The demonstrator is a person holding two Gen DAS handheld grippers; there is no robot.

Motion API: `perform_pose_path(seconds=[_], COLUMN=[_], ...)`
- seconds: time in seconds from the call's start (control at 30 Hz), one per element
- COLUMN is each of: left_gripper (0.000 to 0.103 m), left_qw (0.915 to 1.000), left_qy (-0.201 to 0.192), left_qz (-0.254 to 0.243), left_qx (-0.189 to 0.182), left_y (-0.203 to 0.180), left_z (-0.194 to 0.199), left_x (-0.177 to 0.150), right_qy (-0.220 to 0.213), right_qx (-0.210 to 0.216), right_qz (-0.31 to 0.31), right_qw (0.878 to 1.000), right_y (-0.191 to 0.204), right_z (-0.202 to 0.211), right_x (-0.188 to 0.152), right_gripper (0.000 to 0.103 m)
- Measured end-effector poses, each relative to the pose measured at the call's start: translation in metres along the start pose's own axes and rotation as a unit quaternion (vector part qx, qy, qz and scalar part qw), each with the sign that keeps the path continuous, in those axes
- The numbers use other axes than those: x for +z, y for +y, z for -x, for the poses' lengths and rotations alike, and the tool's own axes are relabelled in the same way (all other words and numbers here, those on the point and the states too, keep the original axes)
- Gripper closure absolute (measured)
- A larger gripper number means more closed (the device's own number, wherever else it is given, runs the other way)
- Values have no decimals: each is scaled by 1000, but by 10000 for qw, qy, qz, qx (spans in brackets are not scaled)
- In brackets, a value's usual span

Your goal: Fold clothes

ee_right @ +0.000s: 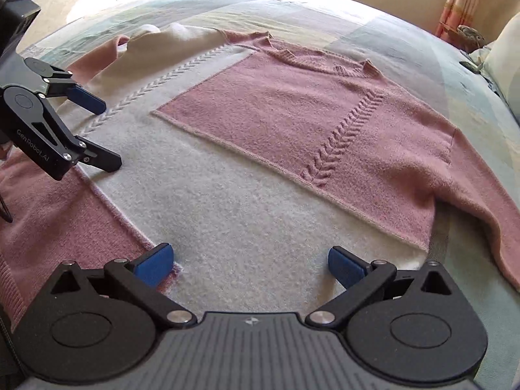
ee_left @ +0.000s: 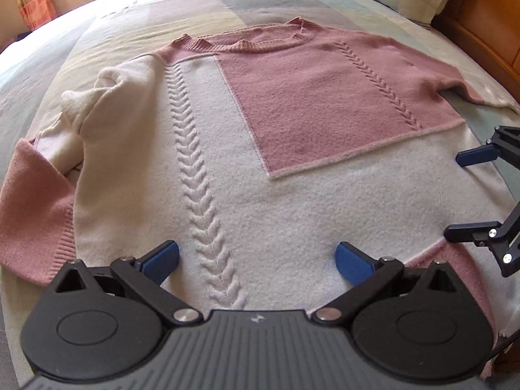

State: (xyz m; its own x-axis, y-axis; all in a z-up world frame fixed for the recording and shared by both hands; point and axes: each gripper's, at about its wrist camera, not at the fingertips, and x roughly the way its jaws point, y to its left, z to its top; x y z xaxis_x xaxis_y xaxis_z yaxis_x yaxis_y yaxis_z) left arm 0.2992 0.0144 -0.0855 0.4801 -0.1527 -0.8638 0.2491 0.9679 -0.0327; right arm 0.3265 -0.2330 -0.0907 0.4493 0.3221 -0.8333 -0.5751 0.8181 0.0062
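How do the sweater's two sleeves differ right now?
The cream-and-pink sleeve is bunched and folded against the sweater body; the pink sleeve lies stretched out, away from it. The first is cream at the shoulder and pink toward the cuff; the second looks pink all along. Both rest on the bedspread.

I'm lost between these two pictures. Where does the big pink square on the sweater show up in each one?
Left wrist view: the pink square sits upper right of centre, below the collar.
Right wrist view: the pink square fills the middle, slanting down to the right.
Shared landmark: the sweater's ribbed collar.
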Motion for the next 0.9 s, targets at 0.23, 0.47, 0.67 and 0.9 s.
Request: perform_pose_path(seconds=[0.23, 0.47, 0.67, 0.9], left_gripper=[1, 1, 1, 1], left_qw=[9996, 9915, 9782, 9725], left_qy=[56, -419, -576, 608], left_qz=[275, 878, 1277, 1286], left_qx=[-87, 861, 1535, 1846], left_y=[21, 94, 168, 211], left_z=[16, 31, 24, -28], left_x=[4, 44, 81, 101], right_qy=[56, 394, 203, 101], right_qx=[-43, -420, -700, -837], right_qz=[-192, -621, -837, -790], right_qw=[9998, 9964, 9938, 9933], right_y=[0, 9, 21, 47], right_z=[3, -3, -12, -26], right_x=[-6, 26, 65, 101], right_gripper=[0, 0, 0, 0])
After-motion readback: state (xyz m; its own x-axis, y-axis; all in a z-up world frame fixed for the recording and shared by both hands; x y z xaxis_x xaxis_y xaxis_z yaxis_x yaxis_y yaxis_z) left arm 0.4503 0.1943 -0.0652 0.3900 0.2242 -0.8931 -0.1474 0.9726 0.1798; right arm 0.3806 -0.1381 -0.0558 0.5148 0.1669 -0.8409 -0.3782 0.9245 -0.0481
